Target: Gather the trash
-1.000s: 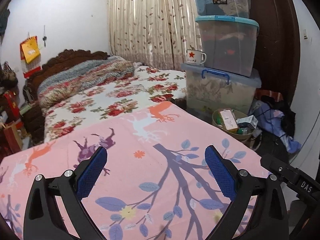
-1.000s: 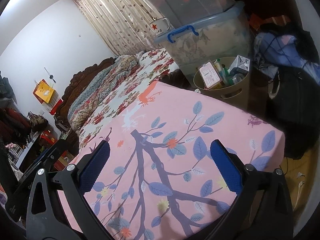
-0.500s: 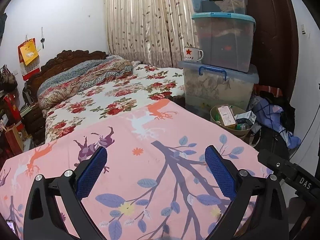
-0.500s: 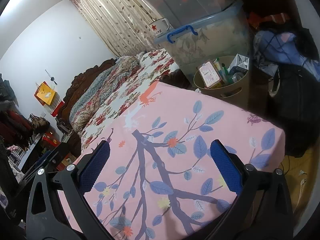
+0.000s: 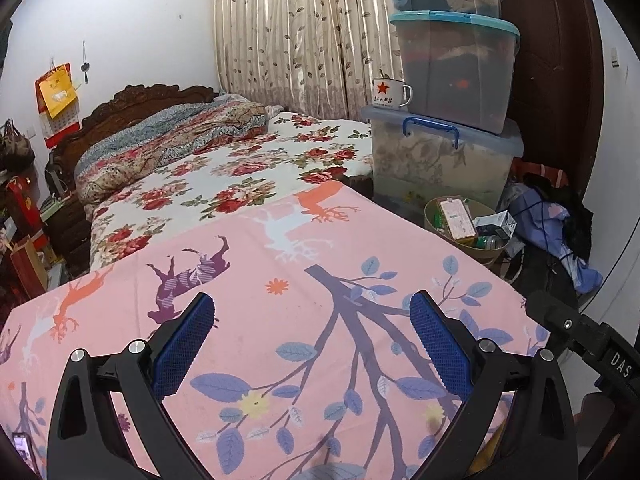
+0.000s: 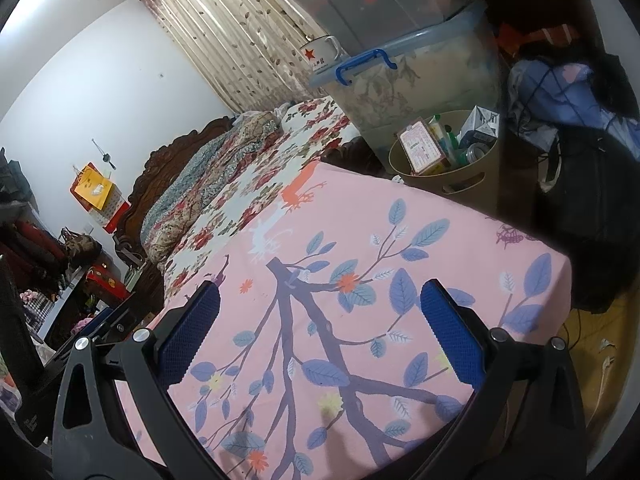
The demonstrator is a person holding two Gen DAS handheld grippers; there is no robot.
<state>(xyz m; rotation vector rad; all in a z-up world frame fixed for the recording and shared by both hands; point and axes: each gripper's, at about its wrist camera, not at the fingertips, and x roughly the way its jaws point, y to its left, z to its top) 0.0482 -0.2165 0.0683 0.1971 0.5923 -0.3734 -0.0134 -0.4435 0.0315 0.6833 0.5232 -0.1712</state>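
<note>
bin (image 5: pixel 464 240) of trash stands upright on the floor just beyond the far right corner of the pink cloth (image 5: pixel 320 280), mouth up; a flat box (image 6: pixel 420 148) leans inside, long axis tilted. left gripper (image 5: pixel 312 340) and right gripper (image 6: pixel 320 328) hover over the cloth, jaws wide, empty. no loose trash shows on the cloth; scanning low before reaching seems wise.
</note>
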